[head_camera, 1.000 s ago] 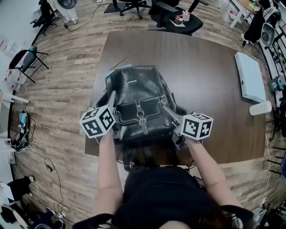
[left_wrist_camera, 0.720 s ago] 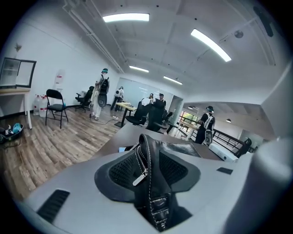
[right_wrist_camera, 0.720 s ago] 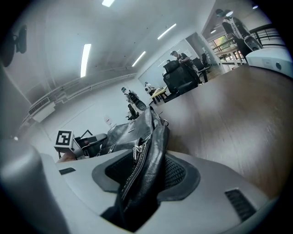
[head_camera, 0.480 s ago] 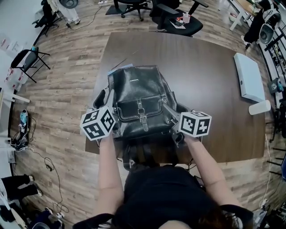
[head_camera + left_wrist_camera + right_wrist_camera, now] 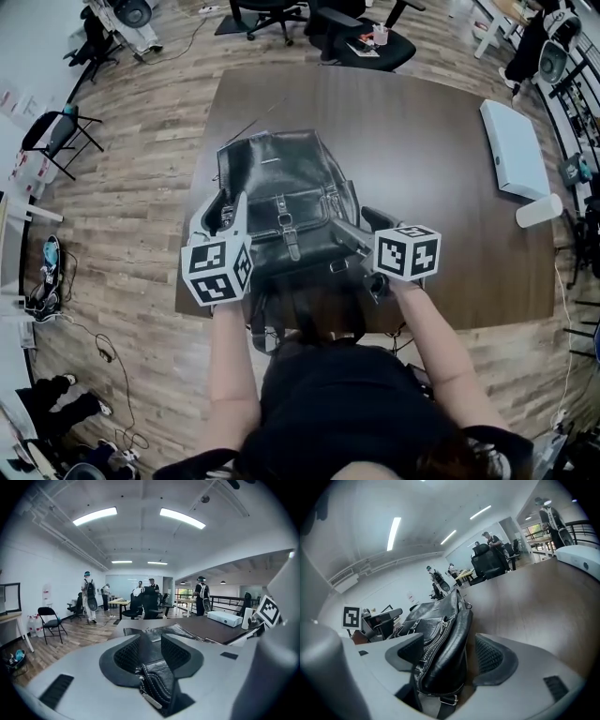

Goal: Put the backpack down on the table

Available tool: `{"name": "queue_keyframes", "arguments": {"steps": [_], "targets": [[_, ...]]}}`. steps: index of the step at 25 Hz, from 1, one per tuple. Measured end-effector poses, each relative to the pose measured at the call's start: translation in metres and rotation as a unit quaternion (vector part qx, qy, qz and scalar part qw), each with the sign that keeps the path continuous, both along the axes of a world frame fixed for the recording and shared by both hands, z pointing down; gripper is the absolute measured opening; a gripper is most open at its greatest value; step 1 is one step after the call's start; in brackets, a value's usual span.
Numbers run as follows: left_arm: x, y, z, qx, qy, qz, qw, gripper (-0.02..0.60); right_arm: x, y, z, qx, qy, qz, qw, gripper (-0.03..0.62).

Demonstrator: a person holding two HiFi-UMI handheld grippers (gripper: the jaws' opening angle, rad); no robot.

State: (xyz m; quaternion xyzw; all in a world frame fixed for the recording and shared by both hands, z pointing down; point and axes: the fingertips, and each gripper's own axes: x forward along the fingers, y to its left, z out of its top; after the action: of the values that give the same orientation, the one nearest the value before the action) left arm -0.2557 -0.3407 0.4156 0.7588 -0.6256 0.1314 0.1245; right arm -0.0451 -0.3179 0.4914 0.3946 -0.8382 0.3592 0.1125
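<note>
On the surface (image 5: 422,141), the backpack (image 5: 281,197) lies released. Right tool (image 5: 450,641) just opened around its side; left tool (image 5: 150,639), open over a strap (image 5: 157,681), just narrowed.

L tool (image 5: 150,641) at backpack (image 5: 281,183) left side, jaws apart (just narrowed a bit), strap loose btwn them. R tool (image 5: 450,644) at backpack right side, jaws just opened wide, backpack edge btwn, unpressed.
</note>
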Motion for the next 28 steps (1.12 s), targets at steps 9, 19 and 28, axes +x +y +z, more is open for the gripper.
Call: {"name": "queue_keyframes", "arguments": {"steps": [9, 19, 28], "targets": [[0.027, 0.026, -0.018, 0.031, -0.004, 0.012, 0.9995, 0.072, 0.026, 0.015, -0.026, 0.057, 0.025, 0.021, 0.998, 0.302], [0.060, 0.056, -0.033, 0.044, 0.033, 0.036, 0.9978, 0.049, 0.038, 0.044, -0.066, 0.130, 0.036, 0.029, 0.990, 0.108], [0.084, 0.079, -0.035, 0.042, 0.042, 0.061, 0.9964, 0.044, 0.054, 0.058, -0.089, 0.168, 0.034, 0.045, 0.984, 0.017]]}}
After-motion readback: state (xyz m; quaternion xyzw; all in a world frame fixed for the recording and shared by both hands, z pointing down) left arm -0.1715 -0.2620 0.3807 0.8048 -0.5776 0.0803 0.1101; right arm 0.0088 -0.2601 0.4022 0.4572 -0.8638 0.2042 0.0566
